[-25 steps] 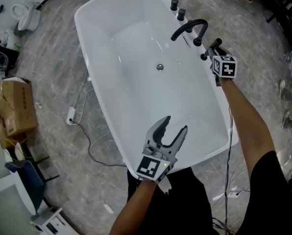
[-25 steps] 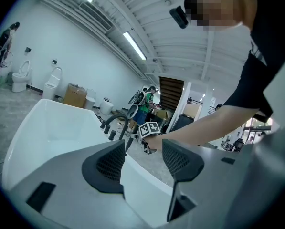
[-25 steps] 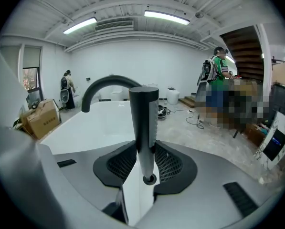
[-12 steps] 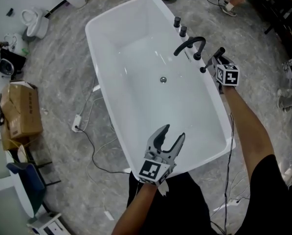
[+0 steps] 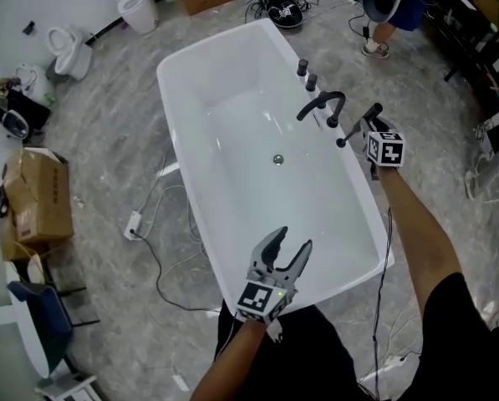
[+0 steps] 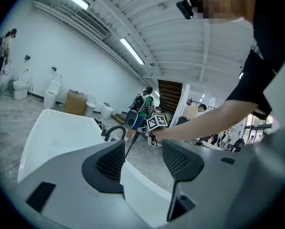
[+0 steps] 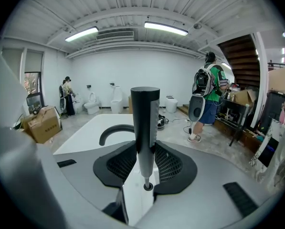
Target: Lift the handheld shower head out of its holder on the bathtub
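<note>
Left gripper (image 5: pixel 289 241) is the closest thing, hanging over the near end of the bathtub (image 5: pixel 207 157) with its jaws spread wide and nothing between them, just white tub behind. Bathtub's a big white freestanding one, and you can see the little round drain (image 5: pixel 277 159) in the middle of its floor. Over at the tub's right rim, the right gripper (image 7: pixel 145 162) has its jaws clamped on the handheld shower head (image 7: pixel 145 111), a slim dark wand that stands upright between the pads in the right gripper view and leans a bit in the head view. Its lower end sits just above the right rim; can't tell from these shots whether it's fully clear of the holder. Just past it along that same rim there's the black arched spout (image 5: pixel 320 104) reaching over the tub, then two short black knobs (image 5: pixel 306 73) toward the far end. On the floor left of the tub there's a cardboard box (image 5: pixel 36 199) and a loose cable (image 5: pixel 161 249). Beyond the tub's far end there are a couple of white toilets (image 5: pixel 69 44) and a person (image 7: pixel 206 94) in a green top with a backpack.
</note>
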Demonstrator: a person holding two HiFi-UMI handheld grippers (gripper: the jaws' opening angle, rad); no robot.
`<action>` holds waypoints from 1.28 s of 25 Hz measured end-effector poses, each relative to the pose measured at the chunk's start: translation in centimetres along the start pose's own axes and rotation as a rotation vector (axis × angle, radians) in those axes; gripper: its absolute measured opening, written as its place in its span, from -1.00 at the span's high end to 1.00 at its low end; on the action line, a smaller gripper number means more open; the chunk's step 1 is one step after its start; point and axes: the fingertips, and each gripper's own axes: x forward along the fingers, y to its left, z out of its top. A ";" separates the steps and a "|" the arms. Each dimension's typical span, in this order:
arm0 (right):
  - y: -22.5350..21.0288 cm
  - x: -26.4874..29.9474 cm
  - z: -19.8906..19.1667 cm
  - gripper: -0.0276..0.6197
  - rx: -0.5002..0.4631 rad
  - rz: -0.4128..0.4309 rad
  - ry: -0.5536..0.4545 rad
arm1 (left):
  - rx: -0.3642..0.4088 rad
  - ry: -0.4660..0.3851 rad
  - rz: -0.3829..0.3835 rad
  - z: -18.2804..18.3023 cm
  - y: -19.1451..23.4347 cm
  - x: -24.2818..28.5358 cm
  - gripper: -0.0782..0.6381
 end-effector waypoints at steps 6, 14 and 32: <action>0.8 -2.4 2.0 0.57 -0.005 0.003 -0.012 | 0.005 -0.004 0.007 1.5 -0.8 -1.1 0.16; 1.0 -5.2 5.0 0.57 0.008 -0.004 -0.035 | 0.053 -0.043 -0.030 3.2 -2.2 -2.7 0.16; 1.0 -7.8 8.6 0.57 -0.023 -0.009 -0.067 | 0.058 -0.093 0.003 5.3 -1.7 -5.6 0.16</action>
